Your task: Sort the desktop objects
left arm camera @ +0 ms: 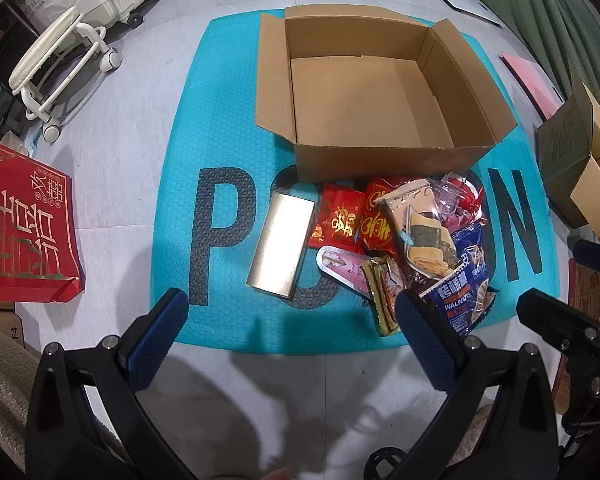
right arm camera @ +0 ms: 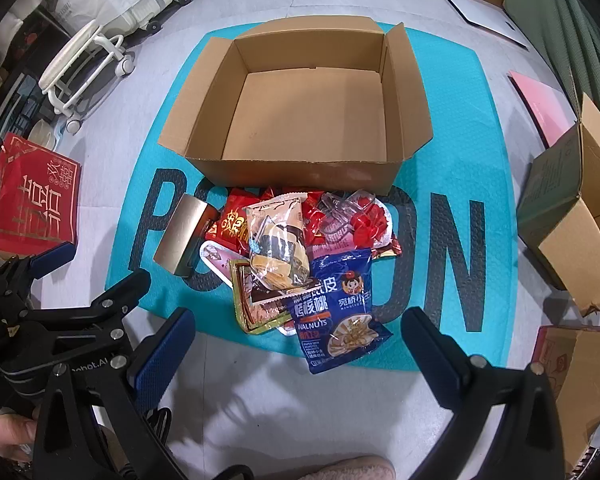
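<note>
Both the left gripper (left arm camera: 292, 312) and right gripper (right arm camera: 298, 330) hang wide open, empty, above the snack pile (right arm camera: 296, 256) fronting the cardboard box (right arm camera: 300, 168)

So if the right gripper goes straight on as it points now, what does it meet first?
Probably the blue walnut bag, lying at the near edge of the snack pile between the open right gripper fingers; depth is unclear.

One open cardboard box (right arm camera: 300, 120) is seen on the teal mat (right arm camera: 460, 128). In front of the box, one gold box (right arm camera: 182, 236) and one blue walnut bag (right arm camera: 340, 316) are counted.
</note>
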### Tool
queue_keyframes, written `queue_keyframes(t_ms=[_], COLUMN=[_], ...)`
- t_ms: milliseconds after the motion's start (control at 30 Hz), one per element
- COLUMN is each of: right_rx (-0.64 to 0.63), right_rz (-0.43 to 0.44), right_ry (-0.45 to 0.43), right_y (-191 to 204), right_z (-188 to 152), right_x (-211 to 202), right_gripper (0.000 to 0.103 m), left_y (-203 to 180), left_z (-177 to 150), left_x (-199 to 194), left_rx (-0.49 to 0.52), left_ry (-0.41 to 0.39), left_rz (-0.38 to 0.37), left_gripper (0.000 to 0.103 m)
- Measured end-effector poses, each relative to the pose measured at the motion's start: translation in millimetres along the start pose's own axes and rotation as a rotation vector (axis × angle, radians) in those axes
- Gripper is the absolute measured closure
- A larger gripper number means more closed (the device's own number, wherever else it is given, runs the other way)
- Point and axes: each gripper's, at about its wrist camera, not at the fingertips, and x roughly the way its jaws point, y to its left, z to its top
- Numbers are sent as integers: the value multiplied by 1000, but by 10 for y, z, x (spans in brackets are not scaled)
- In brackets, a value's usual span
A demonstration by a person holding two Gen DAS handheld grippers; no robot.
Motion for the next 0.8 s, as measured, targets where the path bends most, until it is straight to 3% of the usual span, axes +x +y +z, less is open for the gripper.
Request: queue_keyframes(t_ms=[800], right_rx=[-27], right_rz=[11], right_ry=[-10], right_y=[-1], right_z=[-30], right_x=[23], right_gripper=[0], left_y=[92], left_z=[-15], left_x=[27], left_rx=[-25], left_ry=[10], left_rz=[20], left_gripper=[0])
